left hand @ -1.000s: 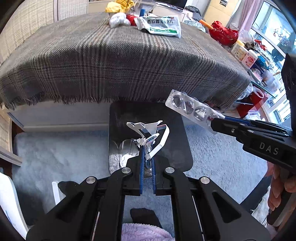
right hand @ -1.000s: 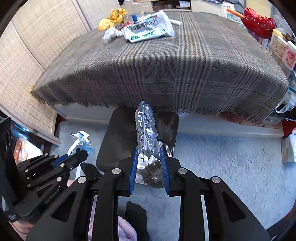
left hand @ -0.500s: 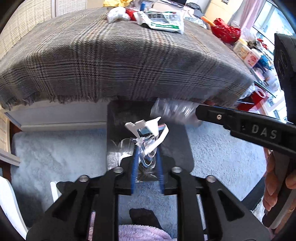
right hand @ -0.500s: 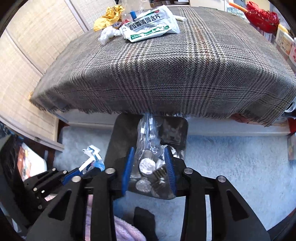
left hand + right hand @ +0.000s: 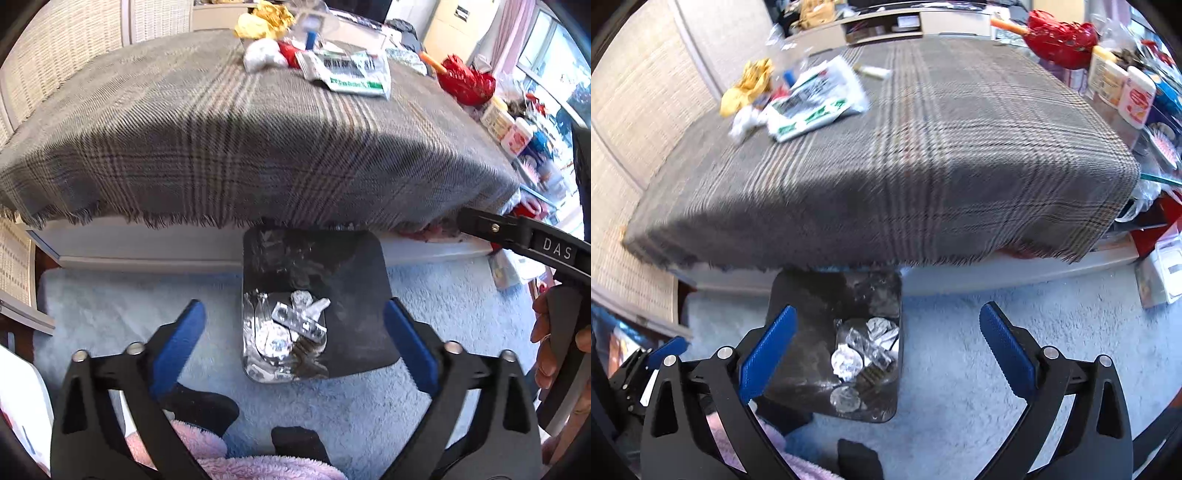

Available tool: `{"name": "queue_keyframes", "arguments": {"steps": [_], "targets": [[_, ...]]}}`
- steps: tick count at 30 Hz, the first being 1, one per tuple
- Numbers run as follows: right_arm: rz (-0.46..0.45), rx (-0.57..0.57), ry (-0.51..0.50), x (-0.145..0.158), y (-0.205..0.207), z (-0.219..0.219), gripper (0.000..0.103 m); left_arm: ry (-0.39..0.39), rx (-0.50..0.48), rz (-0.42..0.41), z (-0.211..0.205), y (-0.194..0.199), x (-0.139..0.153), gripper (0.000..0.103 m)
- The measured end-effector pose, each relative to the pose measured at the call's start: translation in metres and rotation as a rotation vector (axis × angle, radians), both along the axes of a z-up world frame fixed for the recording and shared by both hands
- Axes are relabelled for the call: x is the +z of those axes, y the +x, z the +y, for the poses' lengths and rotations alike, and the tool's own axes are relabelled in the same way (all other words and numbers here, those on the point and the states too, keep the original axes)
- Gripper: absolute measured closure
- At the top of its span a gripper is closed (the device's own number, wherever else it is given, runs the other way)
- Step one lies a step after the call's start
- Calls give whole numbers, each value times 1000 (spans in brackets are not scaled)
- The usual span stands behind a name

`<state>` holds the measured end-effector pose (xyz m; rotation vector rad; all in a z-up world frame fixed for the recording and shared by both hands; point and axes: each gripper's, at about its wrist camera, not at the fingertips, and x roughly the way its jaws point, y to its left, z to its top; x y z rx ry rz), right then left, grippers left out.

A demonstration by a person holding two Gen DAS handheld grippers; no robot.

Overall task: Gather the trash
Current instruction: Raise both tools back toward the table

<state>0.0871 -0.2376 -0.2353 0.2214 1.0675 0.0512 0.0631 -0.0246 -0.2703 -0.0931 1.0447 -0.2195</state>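
Both pieces of trash have left the grippers since the earlier views: the silver blister pack (image 5: 298,320) that the right gripper (image 5: 886,350) carried and the torn white wrapper scrap (image 5: 317,305) that the left gripper (image 5: 291,343) carried now lie inside the black bin (image 5: 365,280), on the heap of foil and clear plastic at its bottom. A second ago each was pinched between blue pads above the bin mouth; half a second ago the jaws were parting. Now both grippers are released, their jaws spread wide with nothing between them, and both hover over the bin, which stands on the pale blue carpet (image 5: 110,295) just in front of the low table's near edge. Finding: this deposit is complete, and both tools are free for another pick. Outstanding work sits on the plaid tablecloth (image 5: 923,155) at the far side: a white and green packet (image 5: 812,103), a crumpled yellow wrapper (image 5: 748,83), a white wad (image 5: 744,122) and a small blue-capped item (image 5: 789,77), clustered together and well apart from the bin. Motion blur in both views prevents finer identification of that cluster. Judged next requirement: a reach across the table to the pile, since nothing collectable is seen nearer.
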Motion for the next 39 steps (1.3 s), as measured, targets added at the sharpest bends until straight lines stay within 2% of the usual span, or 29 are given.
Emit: {"name": "queue_keyframes", "arguments": {"steps": [11,20,26,28,31,35,39], "targets": [[-41,-36,46,18,21,-21,3,-13,50,-88,13,24,30,8],[-157,33,3,43,62,-11,3,28,63,-132,24,69,53,8],[-201,56,-18,50,98,-1,3,61,63,-142,27,108,56,8],[-203,59,-45,49,109,2,3,46,63,-144,28,122,57,8],[-201,76,-32,46,123,4,3,29,59,-148,29,141,56,8],[-229,102,-43,43,139,10,3,36,44,-152,30,166,54,9],[-233,118,-9,40,154,15,4,39,40,-140,32,189,50,18]]}}
